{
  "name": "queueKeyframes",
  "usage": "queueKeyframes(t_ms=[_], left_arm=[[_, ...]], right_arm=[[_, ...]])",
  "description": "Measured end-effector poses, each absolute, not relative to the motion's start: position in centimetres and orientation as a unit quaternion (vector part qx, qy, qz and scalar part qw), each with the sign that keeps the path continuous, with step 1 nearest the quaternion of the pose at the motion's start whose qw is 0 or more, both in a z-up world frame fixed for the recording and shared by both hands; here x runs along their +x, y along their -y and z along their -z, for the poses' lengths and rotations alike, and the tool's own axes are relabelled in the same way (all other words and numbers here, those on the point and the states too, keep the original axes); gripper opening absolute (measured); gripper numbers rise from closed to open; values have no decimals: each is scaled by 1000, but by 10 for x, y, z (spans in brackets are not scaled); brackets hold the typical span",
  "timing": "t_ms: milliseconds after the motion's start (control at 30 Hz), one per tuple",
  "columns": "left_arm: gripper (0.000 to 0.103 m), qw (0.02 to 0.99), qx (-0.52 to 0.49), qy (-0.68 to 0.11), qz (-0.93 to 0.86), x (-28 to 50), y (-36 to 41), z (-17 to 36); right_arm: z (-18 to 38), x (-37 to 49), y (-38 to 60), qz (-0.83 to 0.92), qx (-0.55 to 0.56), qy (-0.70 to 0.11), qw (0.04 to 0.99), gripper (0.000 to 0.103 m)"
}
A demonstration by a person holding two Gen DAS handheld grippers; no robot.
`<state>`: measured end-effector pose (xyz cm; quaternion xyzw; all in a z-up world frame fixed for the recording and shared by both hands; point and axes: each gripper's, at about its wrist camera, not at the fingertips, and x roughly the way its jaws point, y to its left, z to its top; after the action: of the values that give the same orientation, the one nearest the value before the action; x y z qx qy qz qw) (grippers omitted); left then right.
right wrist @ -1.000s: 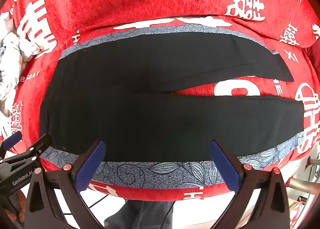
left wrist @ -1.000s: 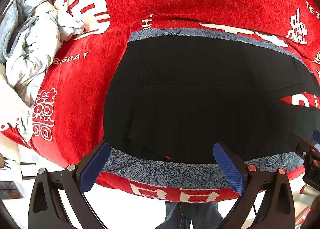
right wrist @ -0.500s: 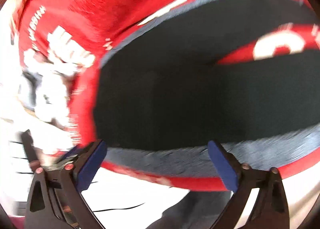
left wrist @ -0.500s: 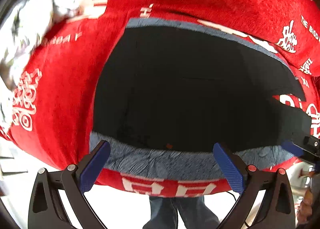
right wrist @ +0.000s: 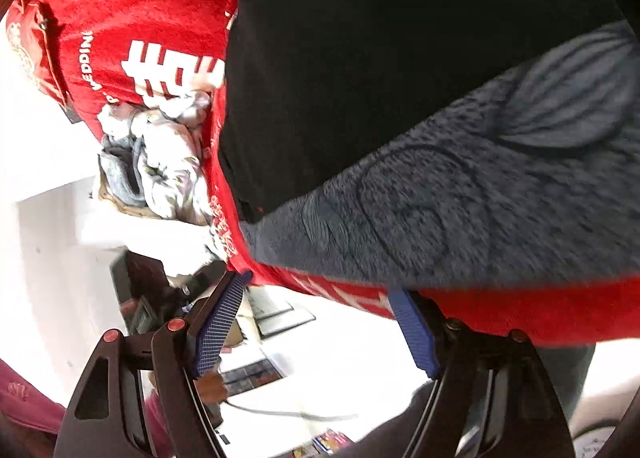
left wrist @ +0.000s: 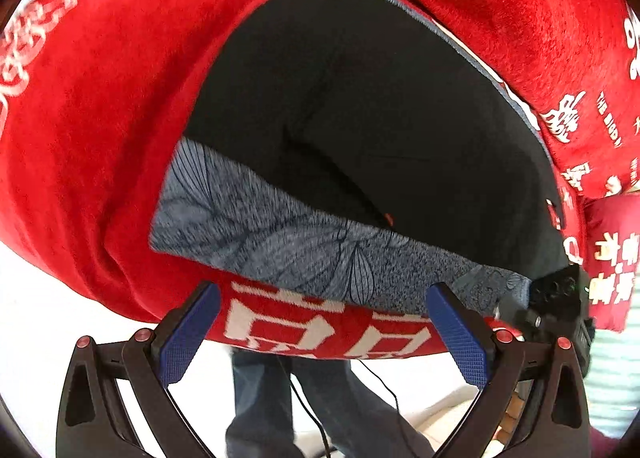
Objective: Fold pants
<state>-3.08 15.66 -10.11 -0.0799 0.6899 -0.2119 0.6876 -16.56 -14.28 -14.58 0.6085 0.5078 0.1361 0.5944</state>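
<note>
two grippers at pants (left wrist: 360, 106) edge: left gripper (left wrist: 324, 334) wide, right gripper (right wrist: 320, 322) closing empty; crumpled clothes (right wrist: 160, 154) beside.

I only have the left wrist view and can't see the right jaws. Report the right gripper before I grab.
Observer: The right gripper is closing, tips at the edge of the red blanket, pads gripping nothing.
Operator: Say what is just beyond the tips.
Observer: The grey leaf-print band along the near edge of the black pants.
Operator: Name anything beside the pants.
Observer: A crumpled pale clothes pile lies on the blanket, past the pants' end.
</note>
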Motion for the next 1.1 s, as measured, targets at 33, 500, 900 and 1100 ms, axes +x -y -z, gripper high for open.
queueKeyframes(t_ms=[33, 500, 900, 1100], left_arm=[[103, 679, -94, -694, 219, -33, -158, 106], [103, 659, -271, -662, 233, -6, -133, 106], [33, 685, -114, -685, 220, 1, -105, 112], [23, 685, -123, -679, 234, 12, -98, 85]], right_arm=[[146, -160, 140, -140, 616, -496, 595, 79], [88, -126, 149, -193, 617, -433, 629, 79], [146, -193, 199, -44, 716, -414, 561, 23], [103, -164, 214, -56, 653, -449, 608, 6]])
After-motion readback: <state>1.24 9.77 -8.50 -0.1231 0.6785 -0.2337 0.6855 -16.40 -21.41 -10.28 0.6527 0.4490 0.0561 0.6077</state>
